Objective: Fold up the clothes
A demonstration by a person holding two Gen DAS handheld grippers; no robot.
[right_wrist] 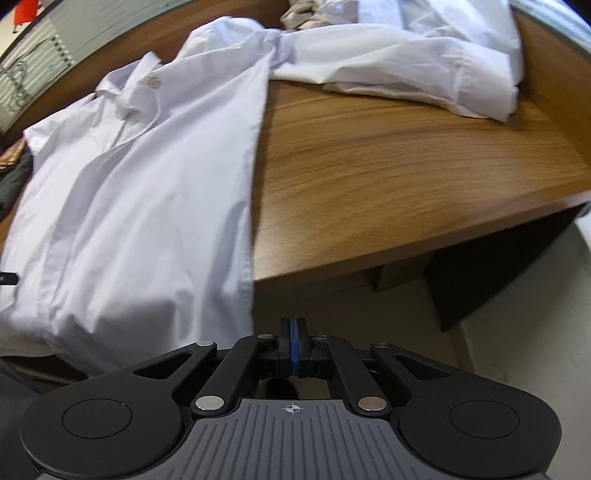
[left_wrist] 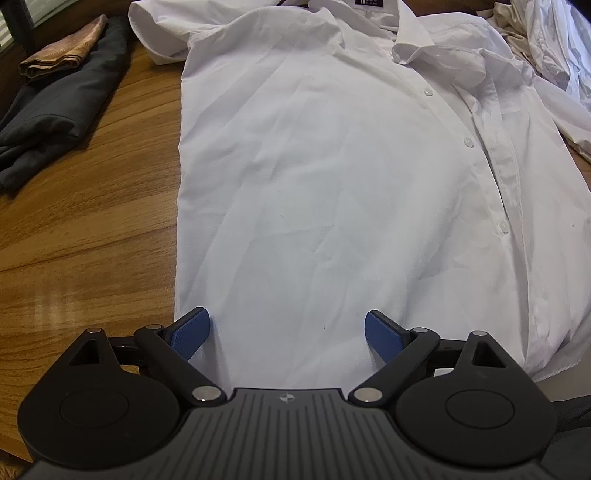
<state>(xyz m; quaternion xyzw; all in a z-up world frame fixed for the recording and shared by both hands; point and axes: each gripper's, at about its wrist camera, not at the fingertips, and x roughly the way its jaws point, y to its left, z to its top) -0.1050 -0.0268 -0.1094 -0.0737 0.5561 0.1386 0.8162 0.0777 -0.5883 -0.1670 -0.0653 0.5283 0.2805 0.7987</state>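
Note:
A white button-up shirt (left_wrist: 332,184) lies flat, front up, on the wooden table (left_wrist: 92,221), with its collar at the far end. My left gripper (left_wrist: 287,325) hovers open over the shirt's near hem, close to the shirt's left edge, its blue pads (left_wrist: 192,332) wide apart with nothing between them. In the right wrist view the same shirt (right_wrist: 129,203) fills the left side and its hem hangs over the table's front edge. My right gripper (right_wrist: 292,325) is shut, its pads pressed together with no cloth visible between them, just off the front edge to the right of the hem.
A folded dark garment (left_wrist: 55,110) with a brown cloth (left_wrist: 62,51) on top lies at the far left. A crumpled heap of white clothes (right_wrist: 424,62) and a beige piece (right_wrist: 303,14) sit at the far right. Bare wood (right_wrist: 406,177) lies right of the shirt.

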